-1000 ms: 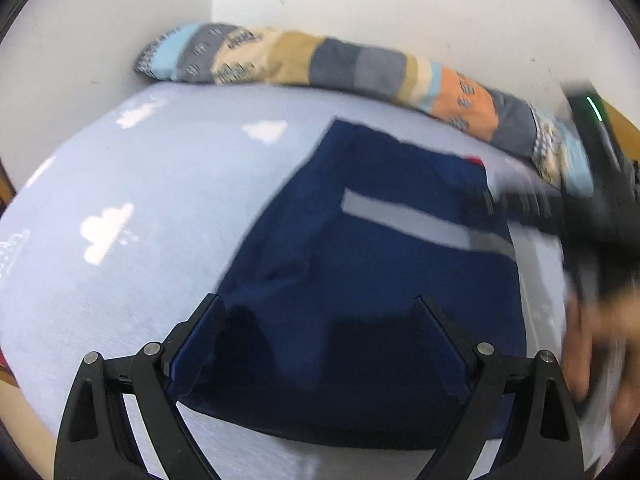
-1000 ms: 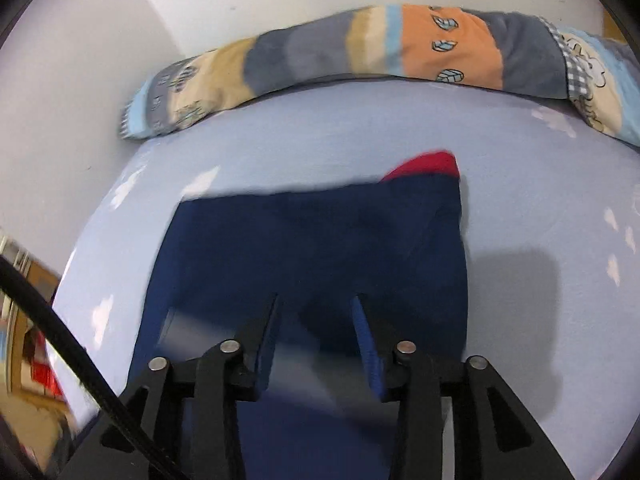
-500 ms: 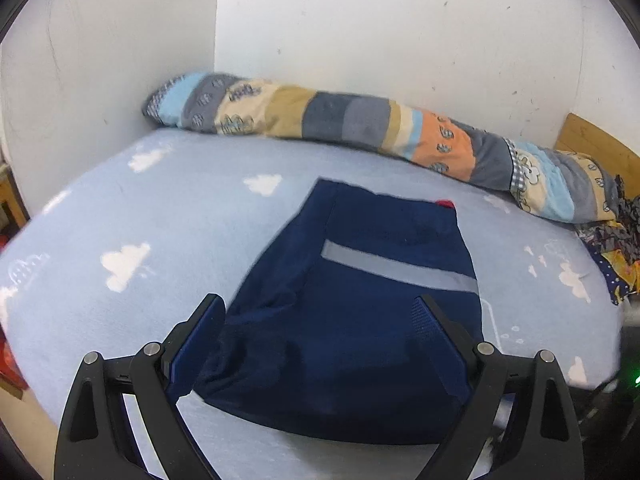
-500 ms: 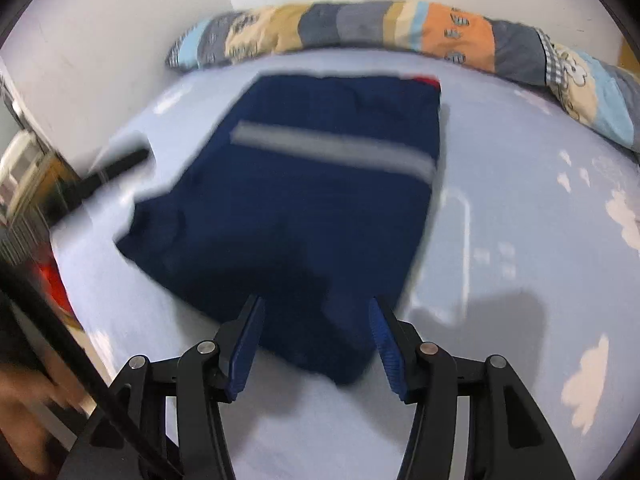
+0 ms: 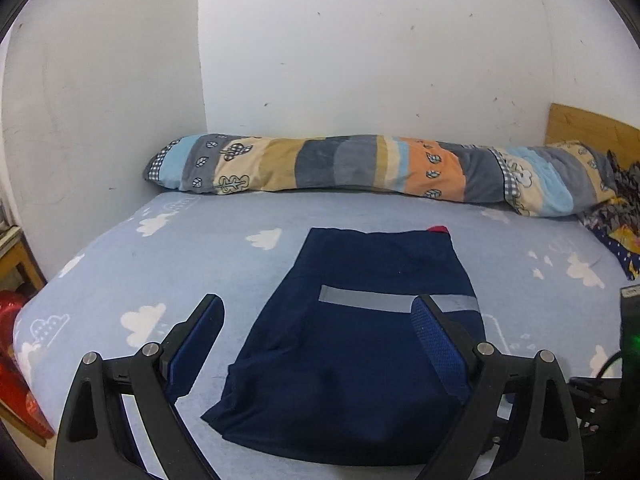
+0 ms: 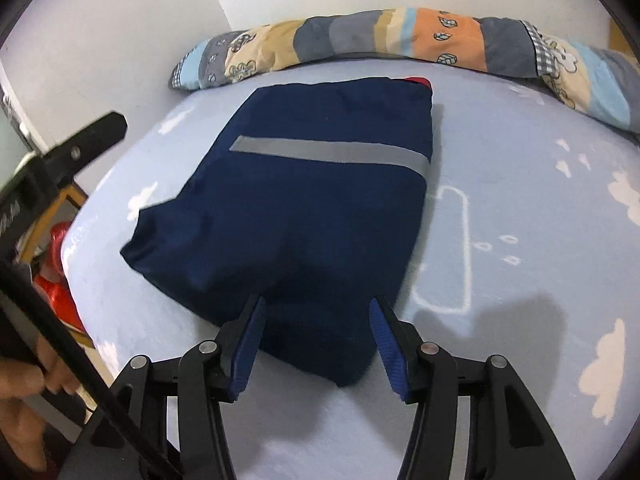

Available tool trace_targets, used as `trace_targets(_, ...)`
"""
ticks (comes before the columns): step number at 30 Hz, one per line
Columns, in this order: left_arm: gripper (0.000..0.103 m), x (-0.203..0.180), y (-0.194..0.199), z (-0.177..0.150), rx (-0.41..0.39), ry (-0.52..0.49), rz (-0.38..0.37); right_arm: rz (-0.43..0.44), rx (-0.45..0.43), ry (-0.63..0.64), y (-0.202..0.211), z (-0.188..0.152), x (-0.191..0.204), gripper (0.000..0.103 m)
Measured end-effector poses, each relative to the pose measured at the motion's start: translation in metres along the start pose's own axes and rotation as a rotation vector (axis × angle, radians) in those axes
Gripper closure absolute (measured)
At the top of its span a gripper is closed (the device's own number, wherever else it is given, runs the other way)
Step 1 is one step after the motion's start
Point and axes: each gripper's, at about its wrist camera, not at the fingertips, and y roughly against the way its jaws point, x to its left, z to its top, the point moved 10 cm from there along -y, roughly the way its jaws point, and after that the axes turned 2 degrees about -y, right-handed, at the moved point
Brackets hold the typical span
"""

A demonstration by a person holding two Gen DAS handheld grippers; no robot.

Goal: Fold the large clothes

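A navy blue garment (image 5: 360, 352) with a grey stripe lies folded into a compact rectangle on the bed; a red bit shows at its far corner. It also shows in the right wrist view (image 6: 304, 208). My left gripper (image 5: 318, 320) is open and empty, held above the garment's near edge. My right gripper (image 6: 318, 320) is open and empty, above the near corner of the garment. Neither touches the cloth.
The bed has a light blue sheet (image 5: 160, 272) with white clouds. A long patchwork bolster (image 5: 360, 168) lies along the white wall. A patterned cloth (image 5: 616, 220) lies at the far right. Red objects (image 6: 60, 276) sit beside the bed on the left.
Both grippers have pulled back and up from the garment. The right jaws have opened wider. The garment stays folded on the bed.
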Motion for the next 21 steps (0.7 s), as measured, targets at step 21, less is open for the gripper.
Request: trace_targets(21,0.009,0.0,-0.014,-0.009,0.026,-0.032,0.003,0.031,0.074,-0.04,-0.031,-0.012,0.003,0.043)
